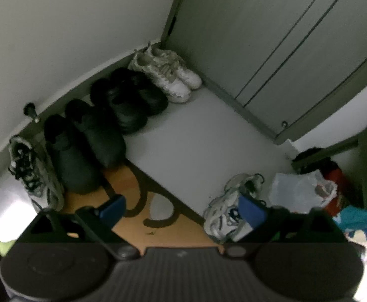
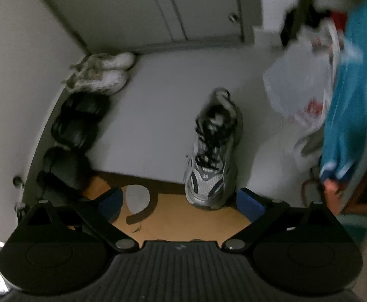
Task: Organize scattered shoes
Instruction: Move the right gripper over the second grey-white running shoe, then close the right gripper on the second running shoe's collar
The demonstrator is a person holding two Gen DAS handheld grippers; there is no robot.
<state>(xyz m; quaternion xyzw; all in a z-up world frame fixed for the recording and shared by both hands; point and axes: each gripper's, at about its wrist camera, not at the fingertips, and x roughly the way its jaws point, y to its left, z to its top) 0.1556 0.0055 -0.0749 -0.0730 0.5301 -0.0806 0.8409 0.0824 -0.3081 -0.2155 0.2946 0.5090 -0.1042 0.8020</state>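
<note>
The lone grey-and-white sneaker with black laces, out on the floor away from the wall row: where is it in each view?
Left wrist view: the lone sneaker lies at lower right, partly behind the left gripper's right finger.
Right wrist view: the same sneaker stands at centre, toe toward the camera.
Shared landmark: the white sneaker pair in the corner by the door.

Left hand-held gripper point(image 1: 181, 212) wide open, right hand-held gripper point(image 2: 181, 202) wide open, both angled steeply downward, empty
</note>
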